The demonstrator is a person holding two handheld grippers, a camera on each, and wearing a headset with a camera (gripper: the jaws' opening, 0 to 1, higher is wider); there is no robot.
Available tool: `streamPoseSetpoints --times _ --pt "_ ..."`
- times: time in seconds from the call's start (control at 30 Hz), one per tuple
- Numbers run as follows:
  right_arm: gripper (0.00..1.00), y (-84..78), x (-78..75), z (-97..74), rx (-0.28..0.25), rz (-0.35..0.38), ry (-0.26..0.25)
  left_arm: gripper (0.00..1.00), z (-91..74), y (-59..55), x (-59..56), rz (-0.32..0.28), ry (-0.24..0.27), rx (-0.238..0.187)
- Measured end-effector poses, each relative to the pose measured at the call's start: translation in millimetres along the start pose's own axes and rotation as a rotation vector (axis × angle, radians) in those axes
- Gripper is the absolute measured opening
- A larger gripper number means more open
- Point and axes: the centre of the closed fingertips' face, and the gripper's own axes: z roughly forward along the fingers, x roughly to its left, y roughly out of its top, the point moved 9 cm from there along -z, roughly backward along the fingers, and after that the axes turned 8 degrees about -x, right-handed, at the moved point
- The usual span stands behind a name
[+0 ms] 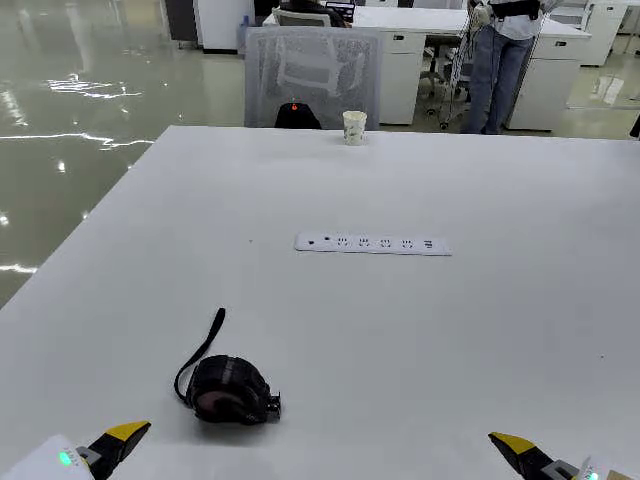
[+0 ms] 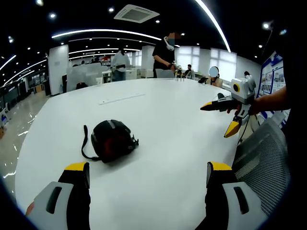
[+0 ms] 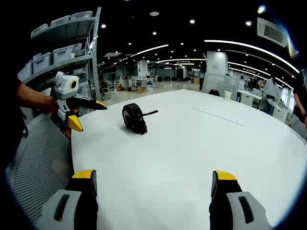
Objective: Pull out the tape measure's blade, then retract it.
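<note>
Black, round-cased tape measure [image 1: 230, 390] with wrist strap lies on the white table [image 1: 420, 340], near the left gripper [image 2: 147, 168]; the right gripper [image 3: 153, 176] is well apart. Both pairs of jaws stand wide and empty; the blade seems fully retracted.

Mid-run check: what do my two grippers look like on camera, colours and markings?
The left gripper and right gripper match: two black jaws each, capped with yellow wedge-shaped tips, on pale grey housings with a dark slot. Their bodies are white plastic. In the head view a small green light glows on the left one's casing.
</note>
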Motion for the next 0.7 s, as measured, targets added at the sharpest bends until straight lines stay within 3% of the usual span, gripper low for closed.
streamPoseSetpoints --times 0.7 --pt "0.99 -0.5 -1.0 -1.7 0.007 0.008 -0.004 0.99 -0.3 -0.1 0.7 -0.006 -0.009 0.012"
